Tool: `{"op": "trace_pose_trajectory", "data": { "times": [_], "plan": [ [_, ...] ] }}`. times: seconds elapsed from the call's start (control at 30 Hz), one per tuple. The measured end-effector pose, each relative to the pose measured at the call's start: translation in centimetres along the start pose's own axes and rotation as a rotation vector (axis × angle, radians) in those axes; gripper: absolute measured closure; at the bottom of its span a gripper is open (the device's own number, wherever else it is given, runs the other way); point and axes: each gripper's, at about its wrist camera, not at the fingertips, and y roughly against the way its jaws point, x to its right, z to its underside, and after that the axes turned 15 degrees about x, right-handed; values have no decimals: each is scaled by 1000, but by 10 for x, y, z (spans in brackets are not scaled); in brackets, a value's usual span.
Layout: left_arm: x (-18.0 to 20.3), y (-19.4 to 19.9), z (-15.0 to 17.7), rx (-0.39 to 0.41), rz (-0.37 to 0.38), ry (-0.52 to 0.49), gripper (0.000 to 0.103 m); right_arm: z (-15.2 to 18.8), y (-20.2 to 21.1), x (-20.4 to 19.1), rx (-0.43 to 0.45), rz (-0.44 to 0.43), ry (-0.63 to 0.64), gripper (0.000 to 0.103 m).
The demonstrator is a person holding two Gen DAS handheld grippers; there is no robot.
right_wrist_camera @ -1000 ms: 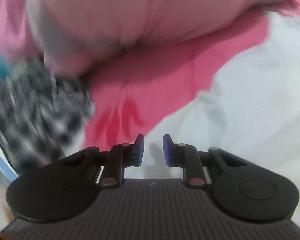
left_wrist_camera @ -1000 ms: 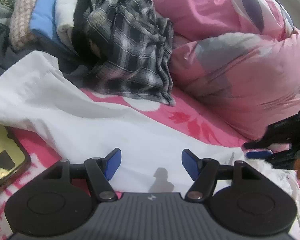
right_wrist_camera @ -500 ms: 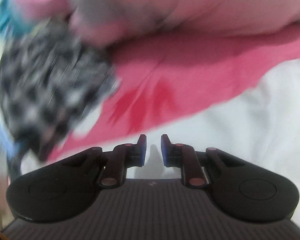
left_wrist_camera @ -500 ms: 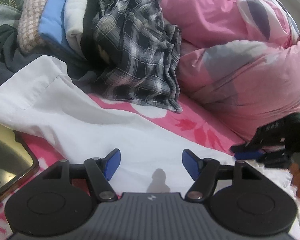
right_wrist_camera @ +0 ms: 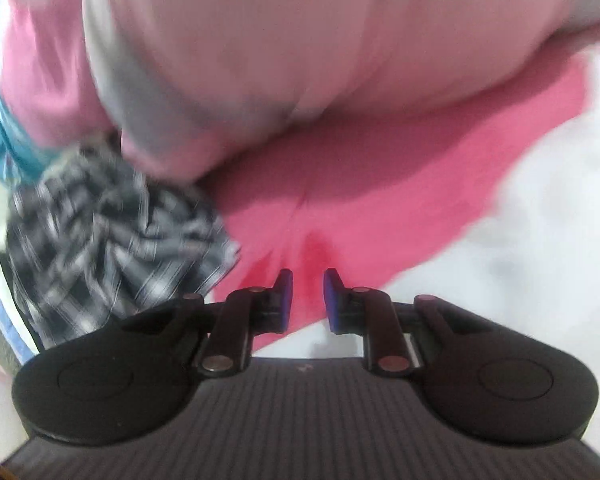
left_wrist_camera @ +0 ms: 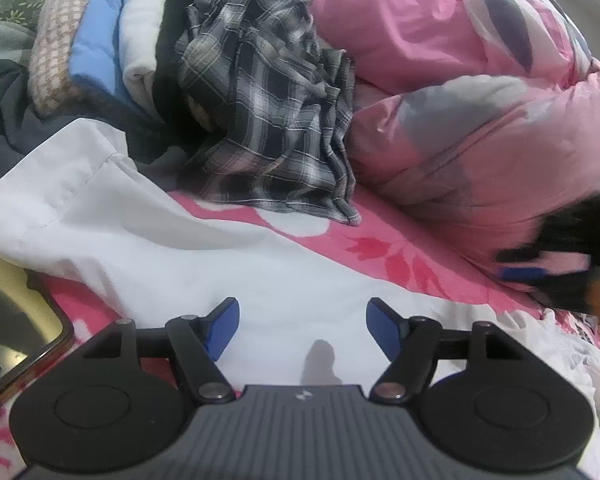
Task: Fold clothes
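Left wrist view: left gripper (left_wrist_camera: pixel 302 322) sits at bottom centre, jaws spread wide, nothing between the pads. It hovers over the white garment (left_wrist_camera: pixel 172 248), which lies flat across the lower half of the frame on the pink floral sheet (left_wrist_camera: pixel 384 252). My read: cloth is spread out so an edge can be picked, and the wide jaws are staged for that grab. Garment's free hem runs to the left, above the phone (left_wrist_camera: pixel 16 332) at lower left. Plaid shirt (left_wrist_camera: pixel 268 120) is crumpled at upper centre against the stack of folded clothes (left_wrist_camera: pixel 100 40), likely queued next. Pink duvet (left_wrist_camera: pixel 480 100) is bunched at right, out of the way. Right gripper (left_wrist_camera: pixel 536 270) shows blurred at the right edge.

Right wrist view: blurred. The right gripper has its jaws nearly together with a narrow gap, gripping nothing; pink sheet shows through the gap. White garment fills lower right, its edge just below the fingertips. Plaid shirt at left, duvet on top.
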Motion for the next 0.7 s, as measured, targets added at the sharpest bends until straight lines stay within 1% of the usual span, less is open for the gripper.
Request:
{"op": "trace_pose_trajectory", "data": {
  "times": [0.03, 0.1, 0.17, 0.23, 0.33, 0.4, 0.43, 0.5, 0.53, 0.6, 0.63, 0.7],
  "plan": [
    [1, 0, 1, -2, 1, -3, 31, -8, 13, 10, 24, 27, 9, 86],
    [3, -1, 3, -5, 3, -9, 31, -18, 26, 31, 50, 103, 33, 86],
    [4, -1, 4, -3, 4, -20, 31, -21, 24, 50, 30, 163, 32, 86],
    [5, -1, 5, -2, 3, -26, 31, -17, 10, 62, -16, 195, 32, 86],
    [5, -1, 6, -3, 4, -28, 31, -5, -28, 69, -83, 220, 37, 88],
    [5, -1, 6, -4, 4, -29, 31, -3, -53, 73, -99, 238, 39, 88],
    [5, -1, 6, -4, 4, -30, 31, -4, -64, 75, -91, 246, 36, 88],
    [5, -1, 7, -5, 5, -32, 31, -13, -75, 78, -31, 233, 12, 88],
    [5, 0, 7, -6, 5, -33, 31, -19, -77, 80, 6, 225, 0, 88],
    [5, 0, 8, -6, 5, -34, 31, -29, -72, 82, 80, 239, -15, 88],
    [5, 0, 8, -7, 6, -35, 31, -32, -68, 81, 93, 236, -21, 88],
    [5, 1, 8, -6, 4, -33, 31, -32, -57, 74, 73, 200, -30, 88]
  ]
}}
